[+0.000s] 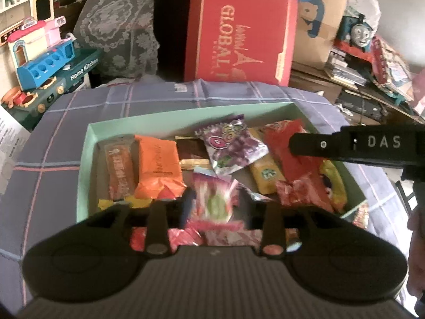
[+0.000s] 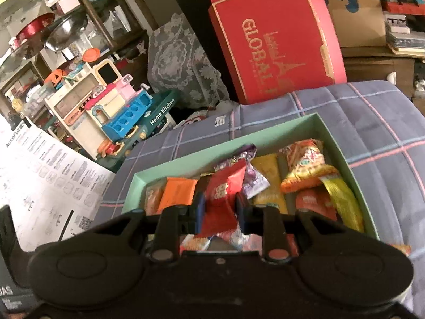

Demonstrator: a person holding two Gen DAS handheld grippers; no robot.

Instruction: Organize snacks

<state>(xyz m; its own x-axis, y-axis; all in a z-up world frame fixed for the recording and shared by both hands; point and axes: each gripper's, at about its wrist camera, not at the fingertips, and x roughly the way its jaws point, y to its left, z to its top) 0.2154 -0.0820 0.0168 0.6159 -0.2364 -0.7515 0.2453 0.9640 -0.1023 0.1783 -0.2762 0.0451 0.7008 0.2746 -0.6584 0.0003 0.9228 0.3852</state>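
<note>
A mint-green box [image 1: 90, 143] on a plaid cloth holds several snack packets: an orange one [image 1: 156, 164], a purple grape one [image 1: 231, 143], a yellow one [image 1: 265, 172] and red ones. My left gripper [image 1: 216, 204] is shut on a pink and green packet [image 1: 215, 202], held over the box's near edge. The right gripper's finger [image 1: 345, 146] reaches in from the right above the box. In the right wrist view, my right gripper [image 2: 219, 207] is shut on a red packet [image 2: 223, 194] above the box [image 2: 334, 143].
A red "Global" box [image 1: 241, 34] leans behind the table, with a cardboard box [image 1: 321, 21] and a toy train [image 1: 358, 32] to its right. A toy kitchen [image 1: 45, 61] stands at the left. A printed sheet [image 2: 45, 180] lies left of the table.
</note>
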